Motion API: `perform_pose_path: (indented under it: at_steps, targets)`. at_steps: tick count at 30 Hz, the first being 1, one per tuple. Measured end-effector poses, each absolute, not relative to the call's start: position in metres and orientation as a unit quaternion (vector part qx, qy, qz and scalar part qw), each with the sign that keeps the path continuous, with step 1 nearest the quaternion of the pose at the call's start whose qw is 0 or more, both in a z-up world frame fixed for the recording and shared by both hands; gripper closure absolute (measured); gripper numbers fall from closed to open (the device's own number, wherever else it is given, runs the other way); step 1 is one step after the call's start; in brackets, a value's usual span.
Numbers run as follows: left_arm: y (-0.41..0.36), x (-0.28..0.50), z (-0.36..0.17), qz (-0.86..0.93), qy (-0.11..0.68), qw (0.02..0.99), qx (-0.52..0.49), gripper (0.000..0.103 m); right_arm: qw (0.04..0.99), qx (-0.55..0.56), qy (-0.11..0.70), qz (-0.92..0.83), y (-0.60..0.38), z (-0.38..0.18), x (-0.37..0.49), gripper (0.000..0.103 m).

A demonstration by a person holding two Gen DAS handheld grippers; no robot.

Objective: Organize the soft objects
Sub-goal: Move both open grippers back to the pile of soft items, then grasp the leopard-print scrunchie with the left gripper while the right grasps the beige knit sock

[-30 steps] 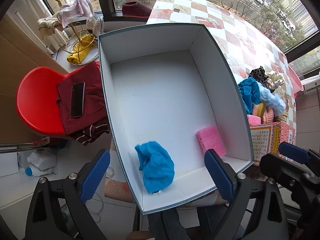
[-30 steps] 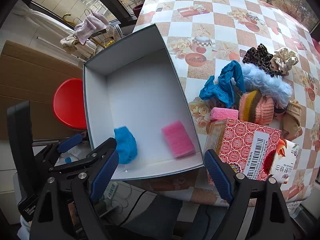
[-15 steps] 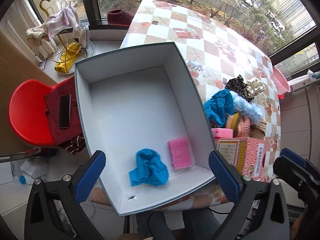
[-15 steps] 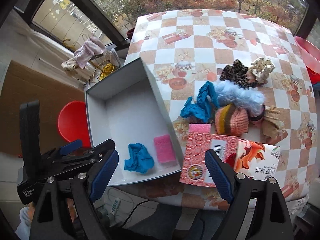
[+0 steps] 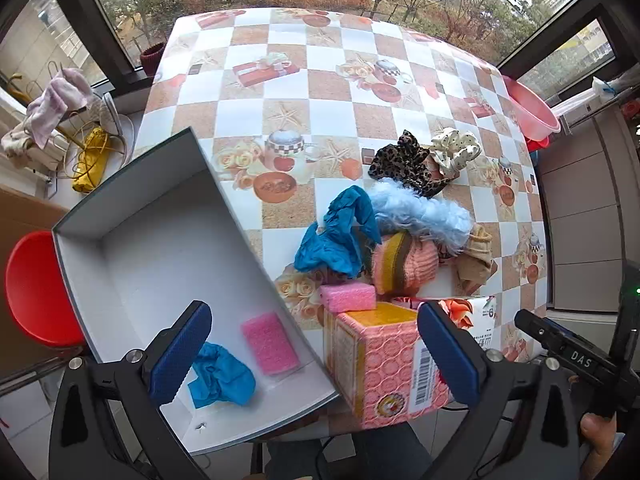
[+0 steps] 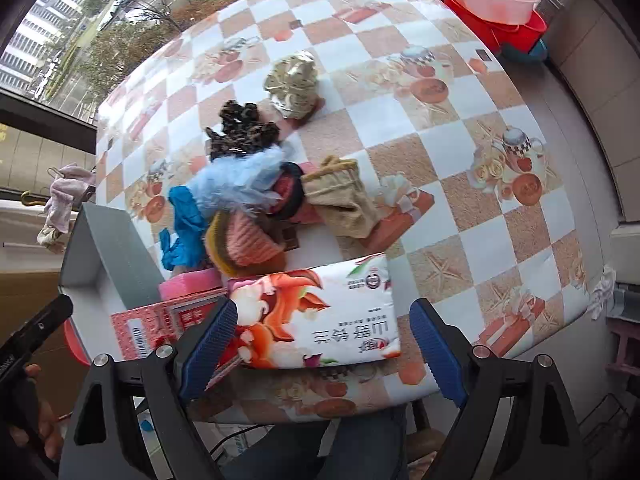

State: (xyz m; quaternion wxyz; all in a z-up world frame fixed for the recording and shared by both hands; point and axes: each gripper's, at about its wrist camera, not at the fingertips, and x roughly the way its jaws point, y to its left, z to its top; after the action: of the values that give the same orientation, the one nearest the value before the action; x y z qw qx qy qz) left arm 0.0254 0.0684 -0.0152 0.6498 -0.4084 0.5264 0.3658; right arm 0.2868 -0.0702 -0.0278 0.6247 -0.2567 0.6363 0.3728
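Both grippers hover open above table (image 5: pixel 304 128) edge.

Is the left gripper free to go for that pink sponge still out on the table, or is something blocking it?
Probably yes. The left gripper is open and empty, and the pink sponge lies with its top bare. But the patterned pink box stands against its near side and the knitted hat crowds it, so room for the fingers is tight.
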Motion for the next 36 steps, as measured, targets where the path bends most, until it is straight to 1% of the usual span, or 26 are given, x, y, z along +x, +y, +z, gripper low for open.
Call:
perform_pose_path:
  at_steps: [3,10,15,20,24,30,36]
  targets:
    - [0.077,0.058,-0.024,0.361,0.544,0.644,-0.399,0.000,0.618,-0.258,0.650,0.360,-0.074,-0.048,0.310,0.014]
    - [0.110,0.134,-0.053,0.360,0.573,0.621,-0.396,0.000,0.593,-0.287,0.663,0.355,-0.046,-0.095,0.338,0.014]
    - [0.134,0.183,-0.090,0.371,0.598,0.598,-0.384,0.000,0.569,-0.310,0.677,0.351,-0.024,-0.136,0.352,0.014]
    - [0.146,0.216,-0.137,0.371,0.625,0.576,-0.375,0.000,0.558,-0.321,0.679,0.353,-0.016,-0.161,0.364,0.014]
    - [0.149,0.227,-0.163,0.380,0.637,0.563,-0.364,0.000,0.573,-0.305,0.679,0.344,-0.022,-0.165,0.390,0.014]
    - [0.152,0.234,-0.179,0.382,0.643,0.563,-0.352,0.000,0.613,-0.284,0.665,0.317,-0.044,-0.158,0.442,0.014]
    - [0.154,0.241,-0.193,0.379,0.653,0.562,-0.338,0.000,0.611,-0.260,0.648,0.373,-0.042,-0.139,0.451,0.014]
